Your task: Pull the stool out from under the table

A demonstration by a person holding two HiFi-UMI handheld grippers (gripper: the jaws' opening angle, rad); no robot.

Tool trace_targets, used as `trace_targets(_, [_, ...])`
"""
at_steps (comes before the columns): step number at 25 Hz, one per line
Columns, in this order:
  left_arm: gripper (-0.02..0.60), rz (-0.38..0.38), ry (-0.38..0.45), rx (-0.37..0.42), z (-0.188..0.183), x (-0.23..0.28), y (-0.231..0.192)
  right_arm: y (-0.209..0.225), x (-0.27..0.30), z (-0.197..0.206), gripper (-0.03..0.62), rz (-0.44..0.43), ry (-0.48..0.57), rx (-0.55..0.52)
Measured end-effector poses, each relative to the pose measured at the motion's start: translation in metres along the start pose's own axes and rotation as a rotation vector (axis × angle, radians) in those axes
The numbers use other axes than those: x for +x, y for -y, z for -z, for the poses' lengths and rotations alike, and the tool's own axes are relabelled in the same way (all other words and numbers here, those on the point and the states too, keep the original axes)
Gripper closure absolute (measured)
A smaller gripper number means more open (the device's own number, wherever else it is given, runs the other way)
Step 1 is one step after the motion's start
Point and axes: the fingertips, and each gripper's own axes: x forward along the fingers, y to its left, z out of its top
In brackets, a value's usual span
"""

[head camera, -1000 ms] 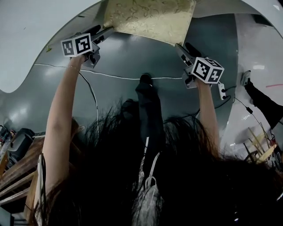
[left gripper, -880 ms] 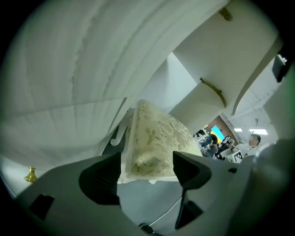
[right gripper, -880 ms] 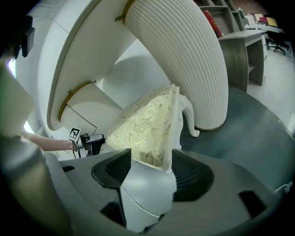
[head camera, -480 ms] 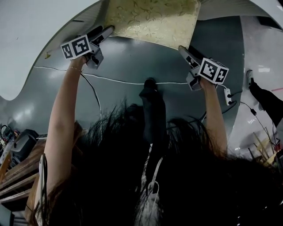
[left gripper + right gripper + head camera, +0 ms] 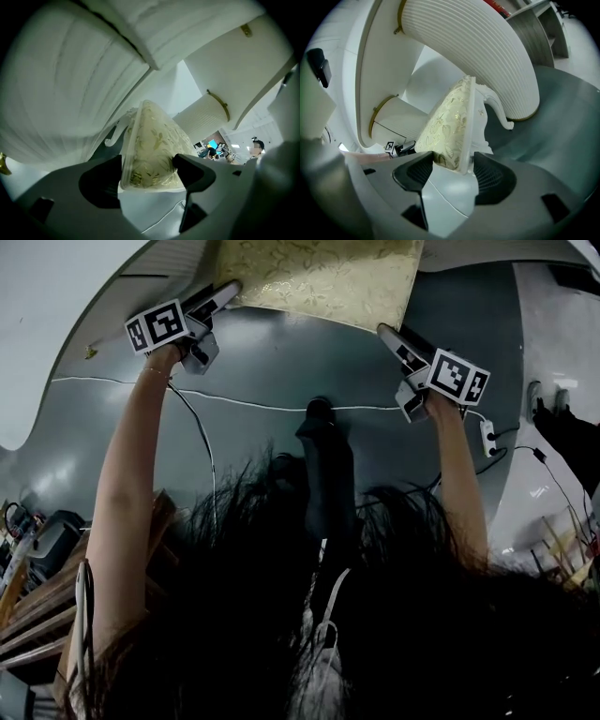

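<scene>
The stool (image 5: 319, 277) has a gold-patterned cushion and a white frame, and its near edge lies at the top of the head view. My left gripper (image 5: 230, 289) is at the seat's left corner and my right gripper (image 5: 384, 331) at its right corner. In the left gripper view the cushion corner (image 5: 152, 145) sits between the jaws of the left gripper (image 5: 148, 171), which have just been opening. In the right gripper view the seat corner (image 5: 447, 126) stands between the jaws of the right gripper (image 5: 452, 171), which have also just opened. Neither pair visibly presses on the seat.
The white table (image 5: 56, 315) curves round the stool, and its fluted base (image 5: 473, 47) stands close beside it. A white cable (image 5: 234, 401) crosses the grey floor. A power strip (image 5: 487, 435) lies at the right. Wooden furniture (image 5: 37, 606) stands at lower left. My leg (image 5: 319, 456) is below the stool.
In the head view both grippers and the stool's edge have shifted slightly upward, and both marker cubes have rolled a little. The hands stay at the same seat corners.
</scene>
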Motion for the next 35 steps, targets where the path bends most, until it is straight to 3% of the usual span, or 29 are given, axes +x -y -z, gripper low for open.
trace_targets(5, [0.225, -0.02, -0.062, -0.018, 0.006, 0.0, 0.005, -0.001, -0.006, 0.0, 0.349, 0.03, 0.048, 0.021])
trace_targets(15, [0.225, -0.03, -0.027, -0.051, 0.012, -0.009, 0.006, -0.001, -0.007, -0.007, 0.352, 0.068, 0.035, 0.015])
trace_targets(26, [0.225, -0.016, -0.127, -0.052, 0.01, -0.001, 0.003, 0.003, -0.005, 0.004, 0.352, 0.121, 0.003, 0.078])
trace_targets(35, [0.224, -0.057, -0.22, -0.097, 0.014, -0.001, 0.002, 0.007, -0.009, 0.005, 0.352, 0.169, -0.044, 0.132])
